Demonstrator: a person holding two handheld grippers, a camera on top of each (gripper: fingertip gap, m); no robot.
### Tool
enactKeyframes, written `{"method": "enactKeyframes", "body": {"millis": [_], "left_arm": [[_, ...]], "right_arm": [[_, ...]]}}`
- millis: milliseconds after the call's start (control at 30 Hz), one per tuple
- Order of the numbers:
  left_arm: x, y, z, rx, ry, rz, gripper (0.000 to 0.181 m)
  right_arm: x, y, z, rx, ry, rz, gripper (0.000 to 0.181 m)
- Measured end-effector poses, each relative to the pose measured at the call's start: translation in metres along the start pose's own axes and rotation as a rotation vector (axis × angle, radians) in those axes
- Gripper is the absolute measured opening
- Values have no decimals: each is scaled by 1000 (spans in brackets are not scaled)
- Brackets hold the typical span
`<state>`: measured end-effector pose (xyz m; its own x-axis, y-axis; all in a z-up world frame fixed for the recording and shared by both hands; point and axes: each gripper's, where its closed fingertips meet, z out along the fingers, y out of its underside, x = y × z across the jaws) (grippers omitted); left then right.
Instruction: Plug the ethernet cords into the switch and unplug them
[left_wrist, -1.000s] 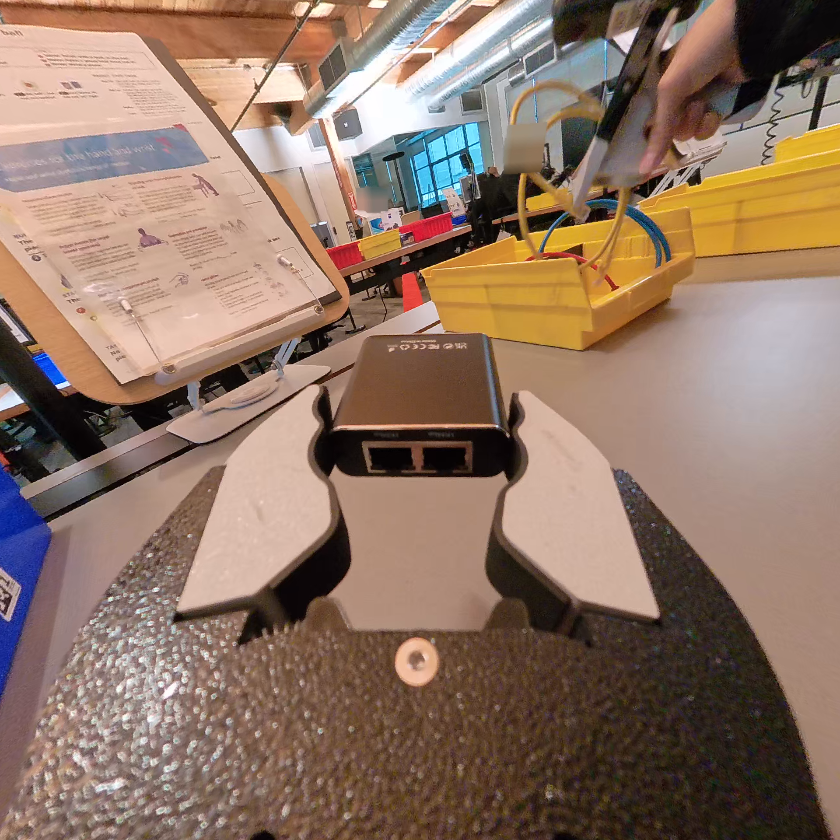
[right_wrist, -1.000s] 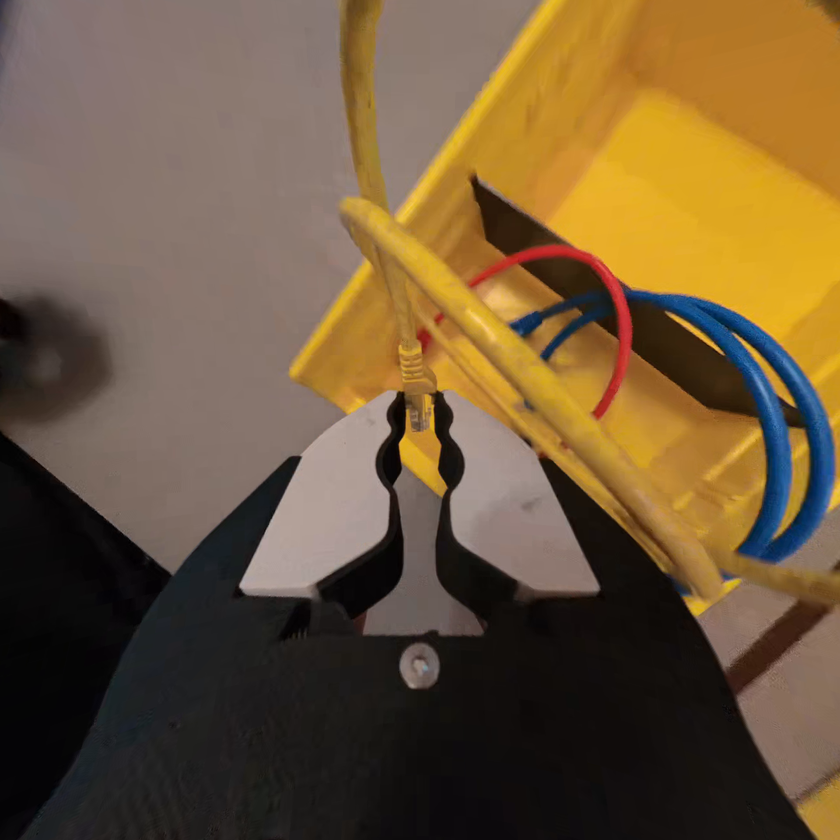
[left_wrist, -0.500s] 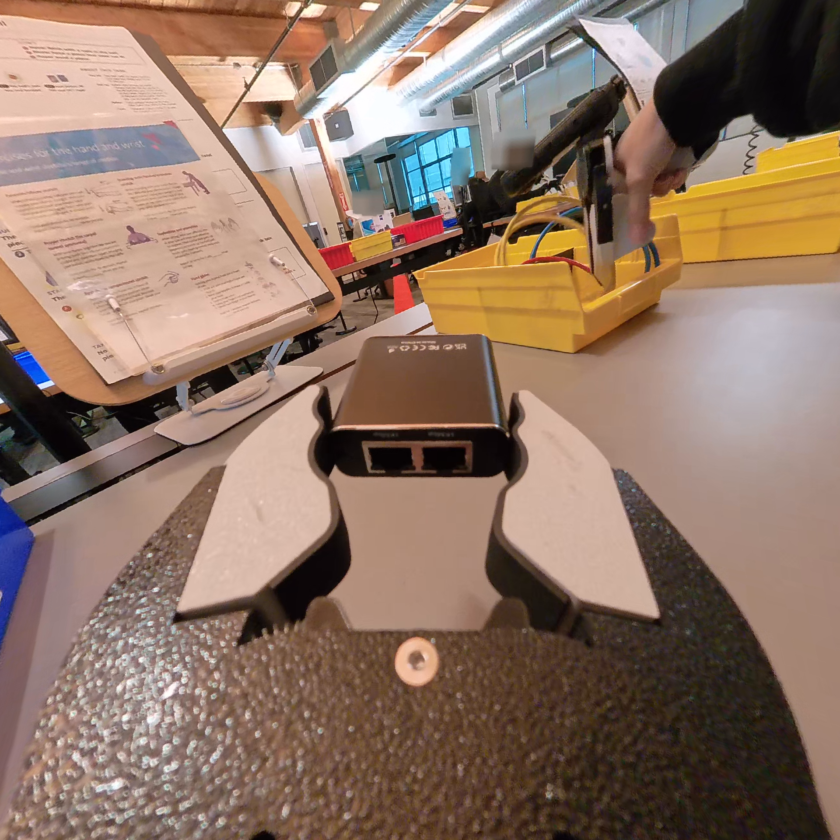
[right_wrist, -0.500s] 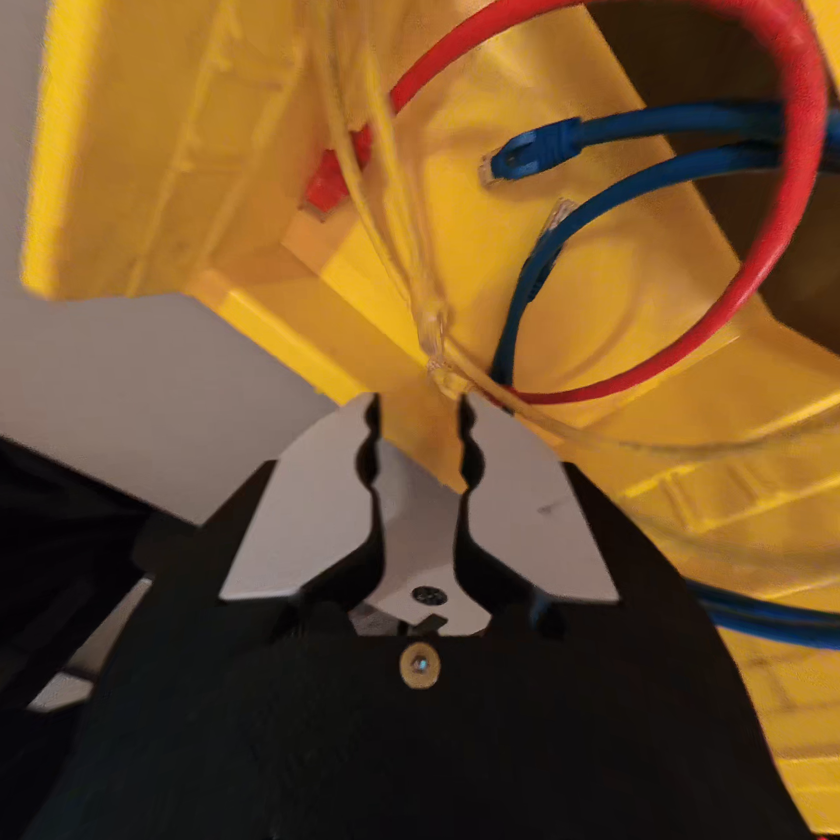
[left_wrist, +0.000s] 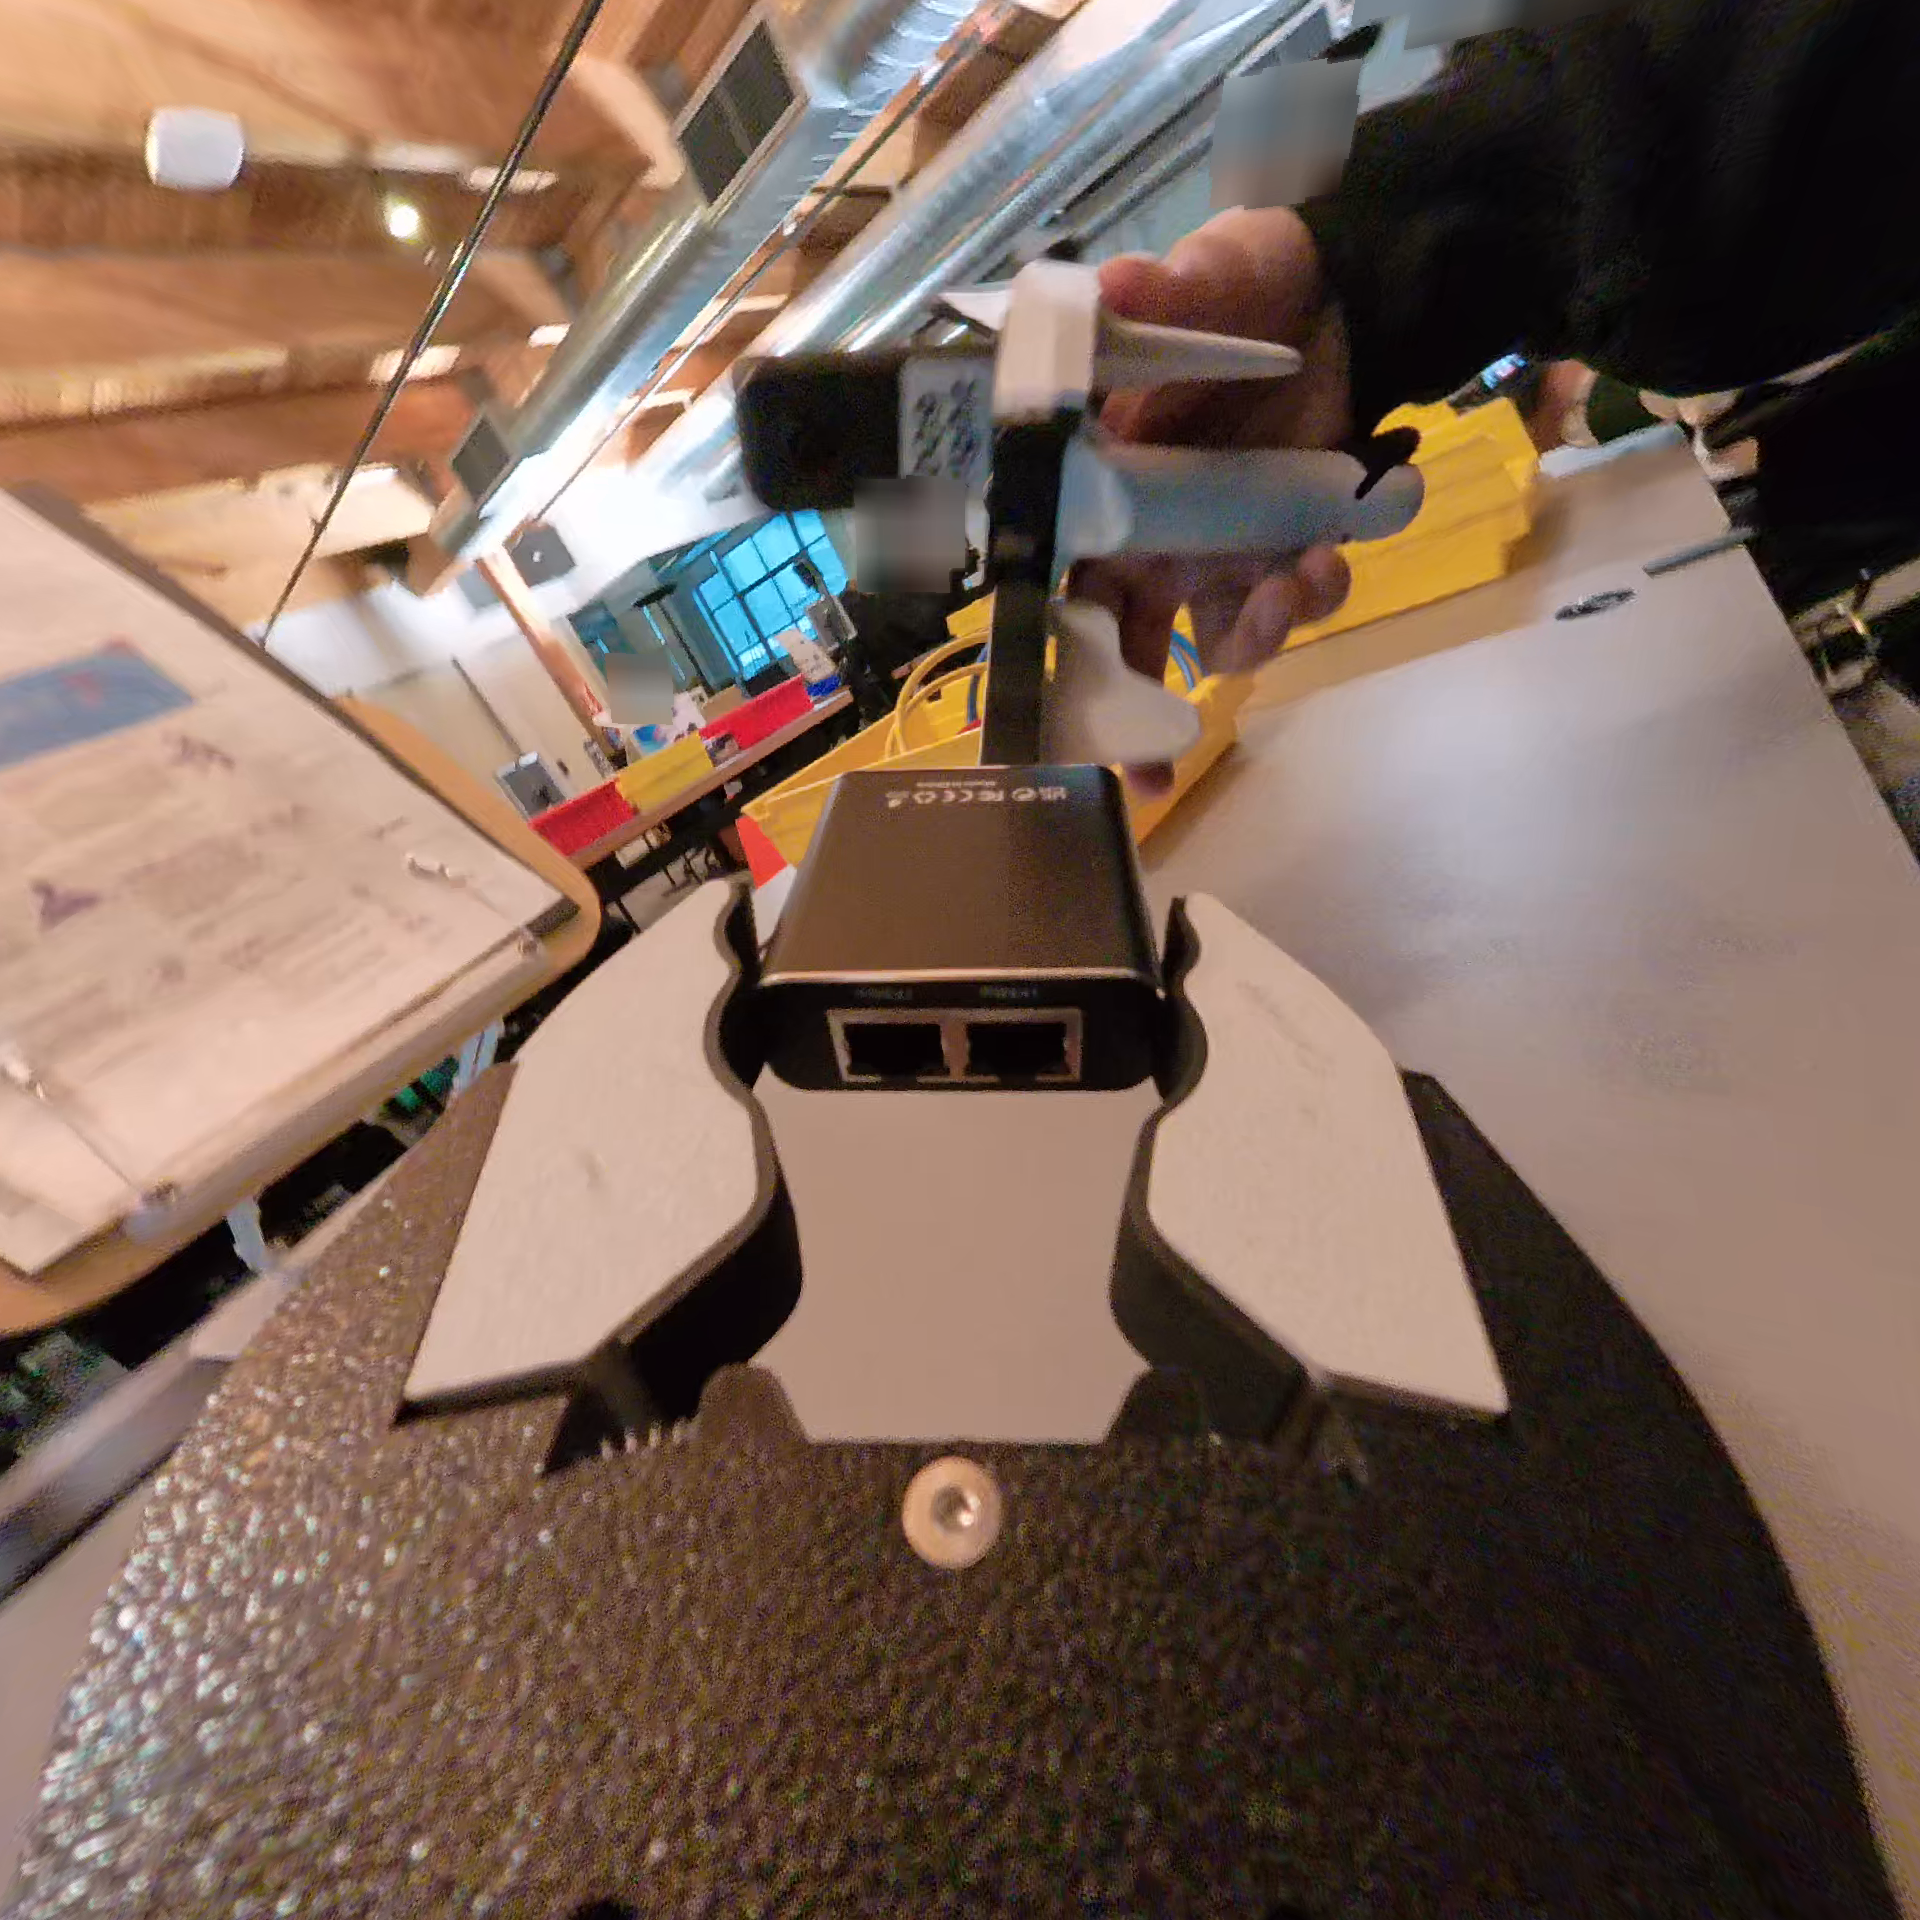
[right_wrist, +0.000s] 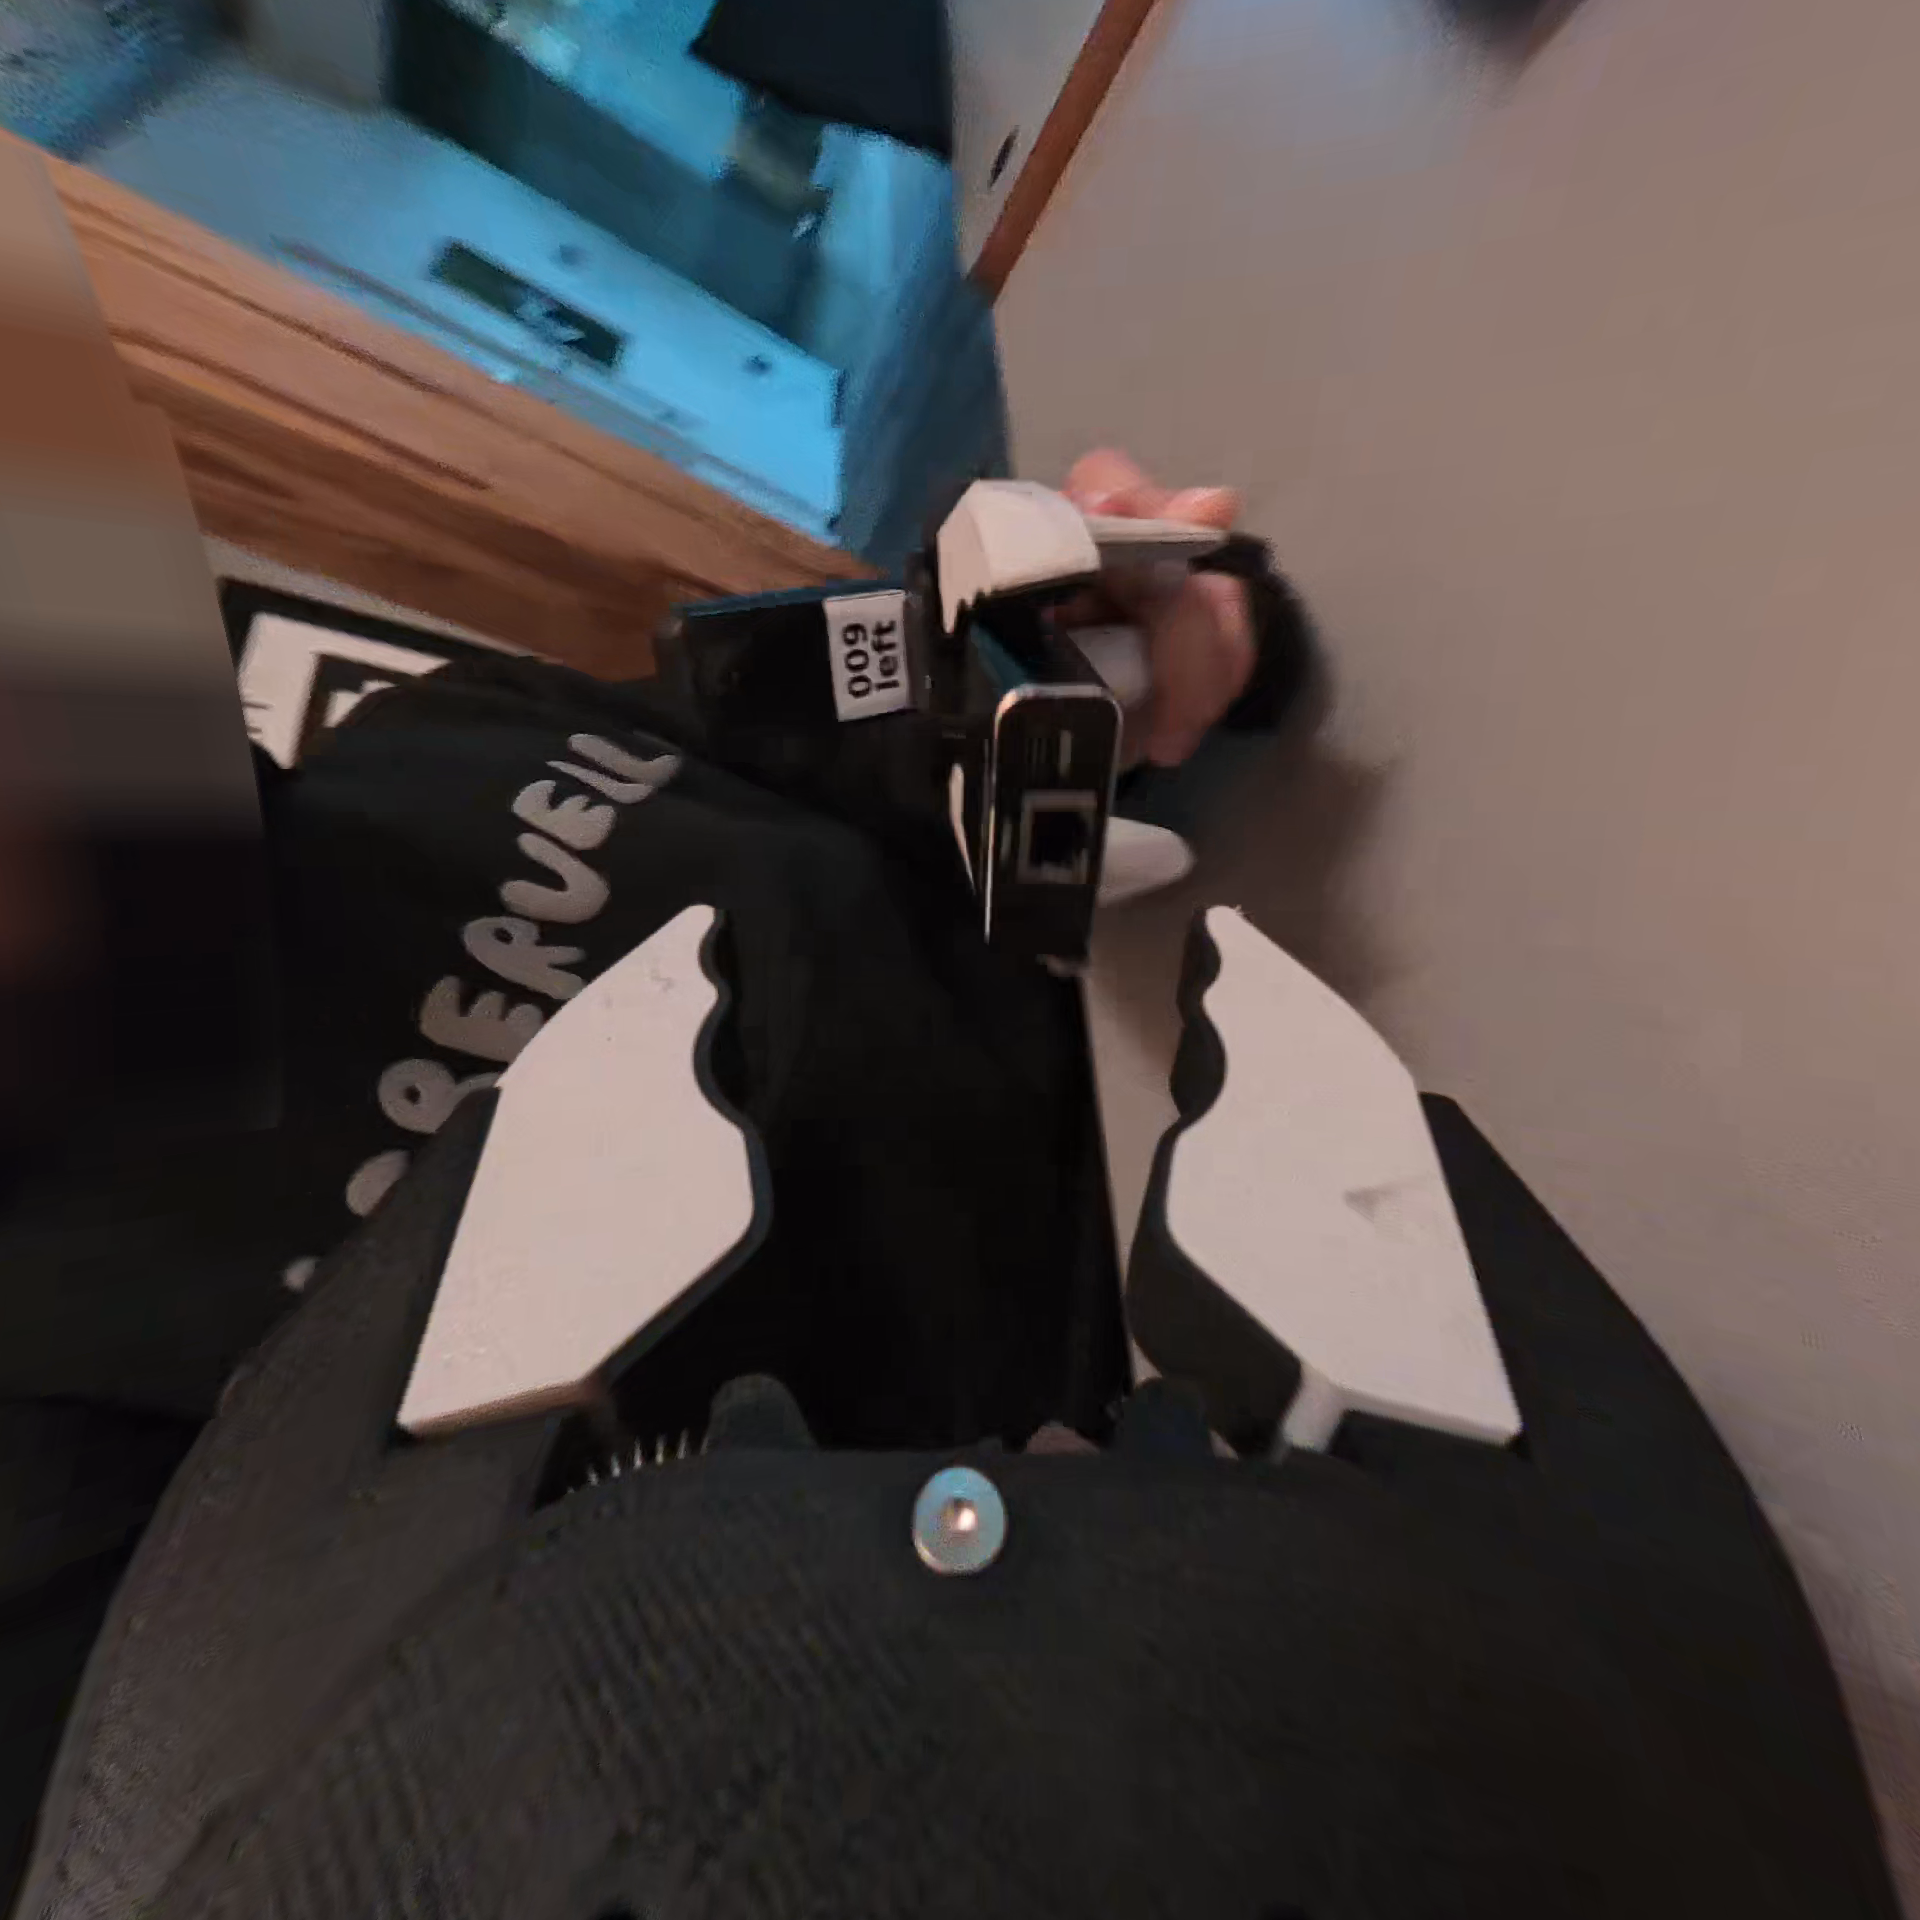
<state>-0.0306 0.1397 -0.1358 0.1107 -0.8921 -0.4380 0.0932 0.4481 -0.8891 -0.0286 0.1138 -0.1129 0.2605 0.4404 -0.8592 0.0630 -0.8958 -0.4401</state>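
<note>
1. The black switch (left_wrist: 961, 904) sits clamped between the left gripper (left_wrist: 958, 997) jaws, its two empty ports facing the camera – the hold is unchanged from a second ago, but the view has tilted and swung

2. In the right wrist view the same switch (right_wrist: 1055, 821) shows end-on with a single empty port, held by the left gripper (right_wrist: 1039, 790) just beyond the right fingertips

3. The right gripper (right_wrist: 956, 997) has its jaws spread wide with nothing between them; a second ago they pinched the plug of a yellow cord, and half a second ago they stood narrowly parted over the bin

4. That right gripper (left_wrist: 1081, 665) now hangs close above the far end of the switch in a hand (left_wrist: 1226, 457), far nearer than before

5. The yellow cord (left_wrist: 925, 675) and a blue cord (left_wrist: 1184, 665) lie coiled in the yellow bin (left_wrist: 1195, 748) behind – no cord is plugged in

6. The grey surface (left_wrist: 1558, 935) runs to the right; a tilted board with a printed sheet (left_wrist: 197, 935) stands at left
</note>
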Motion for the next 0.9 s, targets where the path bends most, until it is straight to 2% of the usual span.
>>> {"method": "enactKeyframes", "body": {"millis": [67, 133, 200, 267, 333, 367, 433, 500, 600, 667, 800, 900], "left_arm": [[9, -4, 1, 12, 27, 66, 73], [15, -8, 0, 37, 44, 109, 73], [16, -10, -1, 50, 44, 132, 73], [14, -1, -1, 6, 31, 135, 74], [15, 4, 0, -19, 27, 114, 75], [13, -1, -1, 12, 10, 107, 81], [6, -7, -5, 54, -32, 92, 82], [1, -6, -7, 53, -37, 41, 81], [-2, -3, -8, 40, -25, -42, 78], [-1, 1, -8, 4, 3, -85, 75], [1, 13, -4, -75, 51, -148, 74], [-1, 18, -1, -113, 59, -179, 73]], "right_arm": [[1, 5, 33, -38, -57, 23, 63], [-6, 10, 52, -92, -143, -12, 45], [7, 13, 59, -140, -74, -86, 26], [16, 15, 57, -203, -9, -60, 27], [28, 9, 42, -232, 108, -94, 27], [37, 0, 25, -234, 206, -129, 26], [55, -30, -31, -192, 439, -171, 26], [80, -66, -115, -139, 793, -180, 26], [109, -101, -257, -230, 1332, -232, 26], [121, -107, -318, -337, 1487, -203, 26], [163, -119, -368, -397, 1569, -159, 26], [201, -116, -378, -416, 1580, -123, 26]]}}
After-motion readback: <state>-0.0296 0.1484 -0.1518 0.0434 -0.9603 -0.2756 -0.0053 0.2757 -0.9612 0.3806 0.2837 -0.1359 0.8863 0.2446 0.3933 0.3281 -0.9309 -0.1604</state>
